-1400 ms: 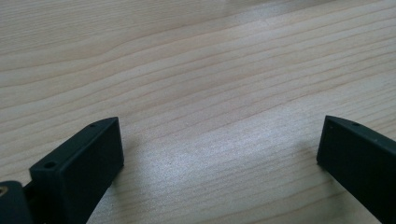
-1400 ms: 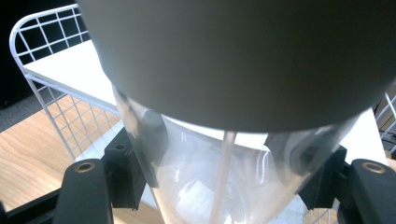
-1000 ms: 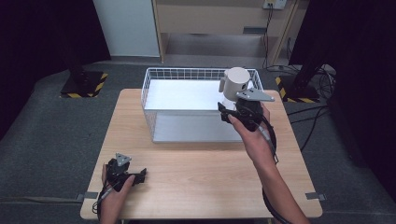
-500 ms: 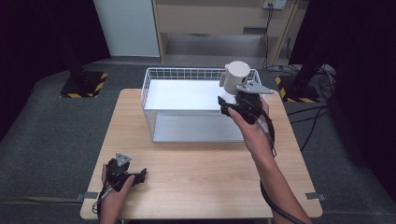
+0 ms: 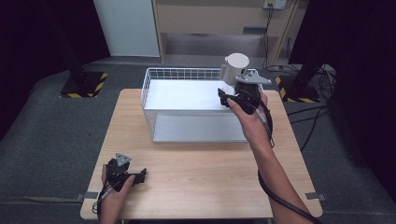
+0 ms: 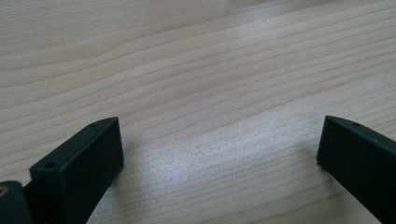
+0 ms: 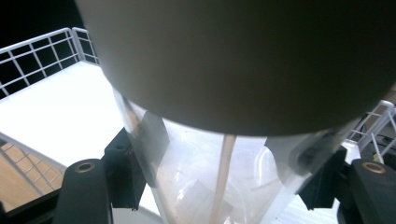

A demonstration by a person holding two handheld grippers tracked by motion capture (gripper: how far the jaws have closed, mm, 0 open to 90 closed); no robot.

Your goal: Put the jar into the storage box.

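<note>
A clear container with a wide white top [image 5: 236, 65] hangs above the right rear part of a white wire basket [image 5: 148, 95]. My right gripper [image 5: 231, 80] is shut on its clear body, and a hand holds the gripper from the near side. In the right gripper view the two black jaws press the clear wall [image 7: 196, 186] from both sides, with my right gripper [image 7: 224, 154] under the dark underside of the top; a pale thin stick shows inside. My left gripper [image 5: 136, 176] rests on the wooden table [image 5: 210, 186] at the front left. Its jaws stand wide apart over bare wood, my left gripper [image 6: 219, 144] holding nothing.
The basket has a white floor [image 7: 60, 107] and a wire rim [image 7: 32, 46], and it takes up the table's far half. Dark stands with yellow-black bases [image 5: 84, 86] flank the table on the floor. Cables [image 5: 308, 126] trail at the right.
The right hand has carried the container a little farther from the person and slightly higher over the basket's right rear. The left gripper has stayed where it was.
</note>
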